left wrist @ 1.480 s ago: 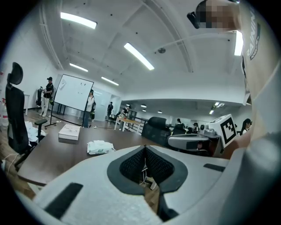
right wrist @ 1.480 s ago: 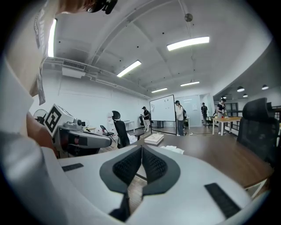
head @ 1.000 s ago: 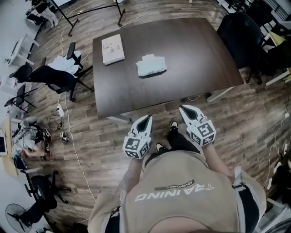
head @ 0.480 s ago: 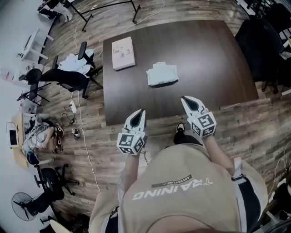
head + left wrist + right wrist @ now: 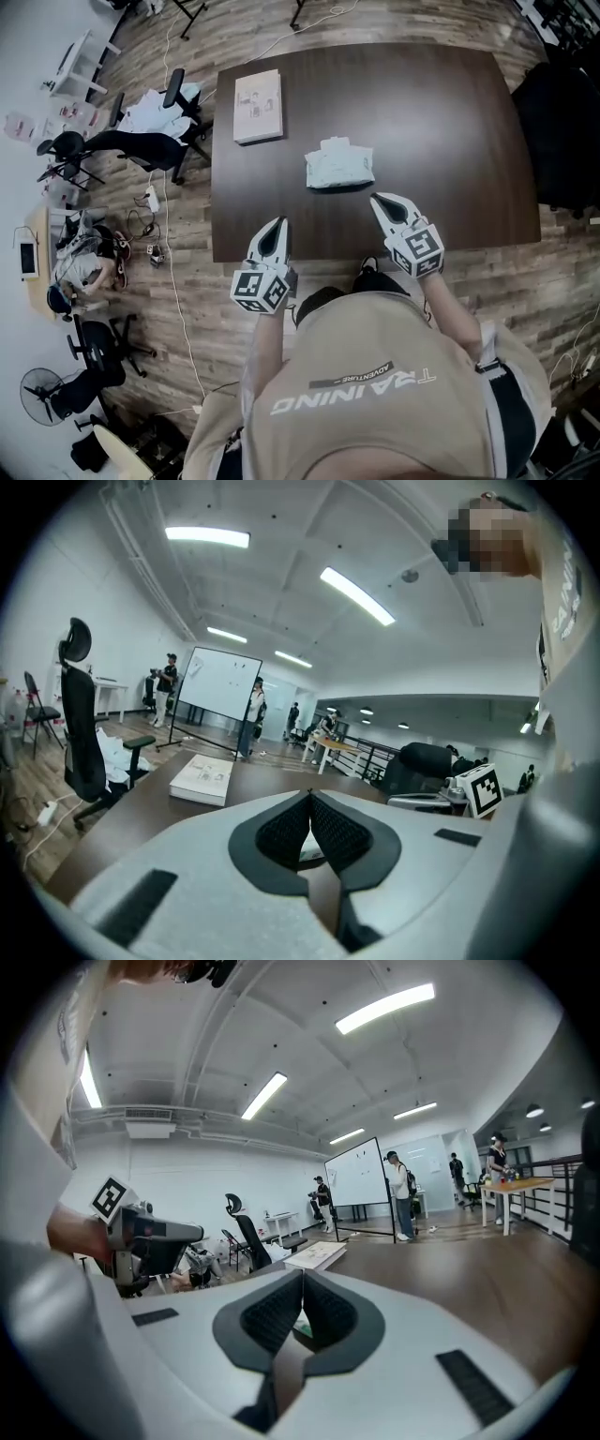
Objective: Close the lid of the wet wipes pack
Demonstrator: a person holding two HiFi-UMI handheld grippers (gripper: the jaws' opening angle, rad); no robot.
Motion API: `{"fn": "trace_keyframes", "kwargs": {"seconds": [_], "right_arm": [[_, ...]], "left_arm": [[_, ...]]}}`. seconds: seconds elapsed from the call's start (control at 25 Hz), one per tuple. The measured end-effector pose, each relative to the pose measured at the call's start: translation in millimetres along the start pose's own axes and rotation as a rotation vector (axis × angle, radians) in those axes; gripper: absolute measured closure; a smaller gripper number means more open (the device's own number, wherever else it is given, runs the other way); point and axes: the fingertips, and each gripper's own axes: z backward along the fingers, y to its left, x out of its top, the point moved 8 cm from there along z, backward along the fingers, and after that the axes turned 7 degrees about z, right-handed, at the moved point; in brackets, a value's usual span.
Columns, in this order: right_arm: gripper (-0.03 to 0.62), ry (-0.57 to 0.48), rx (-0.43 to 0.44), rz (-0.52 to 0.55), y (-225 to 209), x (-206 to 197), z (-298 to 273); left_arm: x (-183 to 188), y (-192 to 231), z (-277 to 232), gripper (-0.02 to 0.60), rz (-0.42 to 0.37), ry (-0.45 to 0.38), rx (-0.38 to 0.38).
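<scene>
The pale green wet wipes pack [image 5: 339, 166] lies in the middle of the dark brown table [image 5: 441, 131], its white lid flap at the far side. My left gripper [image 5: 278, 223] hovers over the table's near edge, jaws shut, well short and left of the pack. My right gripper [image 5: 379, 200] is shut too, its tips just near of the pack's right corner. In the left gripper view a sliver of the pack [image 5: 311, 852] shows behind the closed tips [image 5: 309, 796]. The right gripper view shows the pack [image 5: 302, 1328] behind its closed tips [image 5: 303, 1273].
A white book [image 5: 257, 105] lies at the table's far left corner. Office chairs [image 5: 131, 145] stand left of the table, with cables on the wooden floor. A black chair [image 5: 567, 122] is at the right. People and a whiteboard [image 5: 220, 688] stand far off.
The table and pack have come nearer as the person stepped forward. Both grippers now reach over the table's near edge, the right one close to the pack.
</scene>
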Motion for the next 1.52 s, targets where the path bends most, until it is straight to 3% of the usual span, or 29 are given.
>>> {"fn": "trace_keyframes", "kwargs": {"seconds": [0.08, 0.24, 0.52, 0.6, 0.76, 1.08, 1.32, 1.52], "right_arm": [[0.58, 0.017, 0.011, 0.001, -10, -3, -10], [0.58, 0.012, 0.013, -0.021, -23, 0, -27], [0.579, 0.014, -0.083, 0.012, -33, 14, -53], [0.58, 0.013, -0.123, 0.017, -35, 26, -55], [0.579, 0.055, -0.16, 0.02, -42, 30, -66], [0.579, 0.157, -0.196, -0.036, -48, 16, -115], [0.577, 0.27, -0.198, 0.036, -78, 2, -142], [0.577, 0.27, -0.141, 0.002, -98, -3, -157]], "left_arm": [[-2, 1, -8, 0.571, 0.017, 0.016, -0.002], [4, 2, -28, 0.571, -0.023, 0.052, -0.028], [19, 25, -71, 0.571, -0.016, 0.033, -0.098], [27, 30, -85, 0.571, -0.016, 0.03, -0.134], [36, 33, -118, 0.571, -0.089, 0.048, -0.241], [9, 62, -156, 0.571, -0.079, 0.203, -0.398], [-1, 77, -184, 0.571, -0.056, 0.251, -0.38], [4, 76, -196, 0.571, -0.03, 0.244, -0.323]]}}
